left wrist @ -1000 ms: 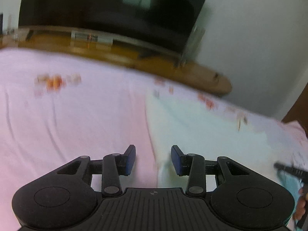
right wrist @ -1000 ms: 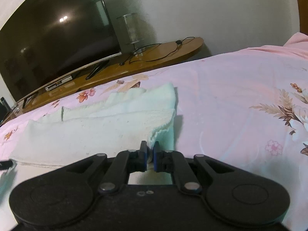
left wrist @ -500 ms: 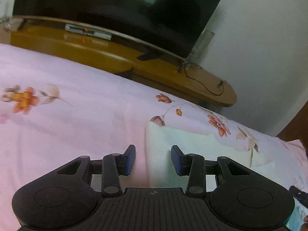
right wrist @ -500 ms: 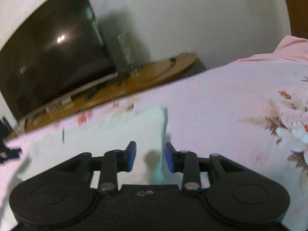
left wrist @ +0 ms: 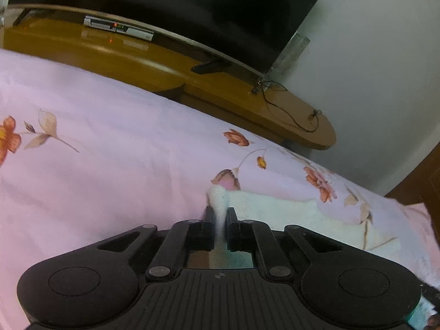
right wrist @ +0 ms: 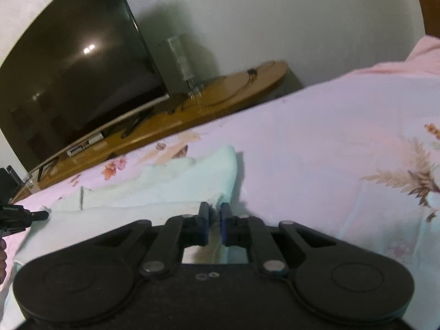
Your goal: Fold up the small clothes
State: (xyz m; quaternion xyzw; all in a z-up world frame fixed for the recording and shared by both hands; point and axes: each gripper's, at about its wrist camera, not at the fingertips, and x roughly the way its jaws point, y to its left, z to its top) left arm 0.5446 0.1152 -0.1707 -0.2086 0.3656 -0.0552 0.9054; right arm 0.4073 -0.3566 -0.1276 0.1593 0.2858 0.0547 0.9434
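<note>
A pale mint-white cloth [right wrist: 154, 192] lies partly folded on the pink floral bedsheet [right wrist: 330, 143]. My left gripper [left wrist: 219, 214] is shut on the cloth's left corner [left wrist: 219, 200], pinching a raised fold. The rest of the cloth [left wrist: 288, 214] stretches to the right in the left wrist view. My right gripper [right wrist: 214, 214] is shut on the cloth's right near corner. The left gripper's tip [right wrist: 24, 216] also shows at the far left edge of the right wrist view.
A wooden TV stand [left wrist: 165, 66] runs along the bed's far side, with a dark TV [right wrist: 71, 68], a set-top box [left wrist: 118, 27] and a cable [left wrist: 291, 112] on it. A white wall [left wrist: 371, 68] is behind.
Both grippers were open half a second ago and have closed on the cloth's corners. The right gripper had let go of the cloth before that.
</note>
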